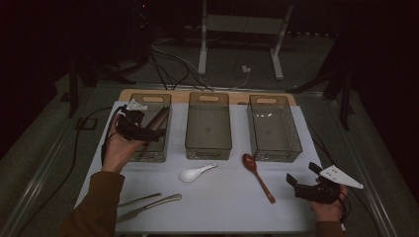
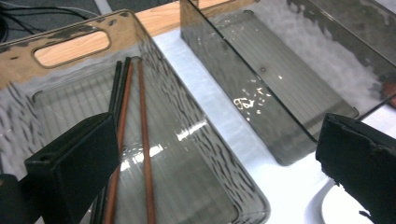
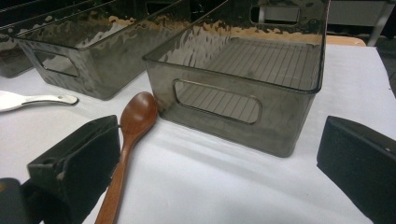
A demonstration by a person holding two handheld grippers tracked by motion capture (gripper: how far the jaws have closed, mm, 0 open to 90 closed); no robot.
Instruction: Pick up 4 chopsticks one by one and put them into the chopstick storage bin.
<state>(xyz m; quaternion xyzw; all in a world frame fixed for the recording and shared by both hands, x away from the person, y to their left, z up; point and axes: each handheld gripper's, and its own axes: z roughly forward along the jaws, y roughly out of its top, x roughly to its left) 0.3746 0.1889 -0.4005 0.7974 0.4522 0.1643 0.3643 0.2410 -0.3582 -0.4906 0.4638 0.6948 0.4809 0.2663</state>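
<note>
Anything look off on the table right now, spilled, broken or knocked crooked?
Nothing stands out. The three bins stand in a row, chopsticks lie inside the left one, and the spoons and cutlery rest flat on the mat.

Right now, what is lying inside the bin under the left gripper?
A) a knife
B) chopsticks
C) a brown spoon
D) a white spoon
B: the left gripper view shows thin chopsticks lying along the floor of the left bin, with the left gripper open above it.

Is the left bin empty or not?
Not empty: chopsticks lie inside the left bin, below the open left gripper.
</note>
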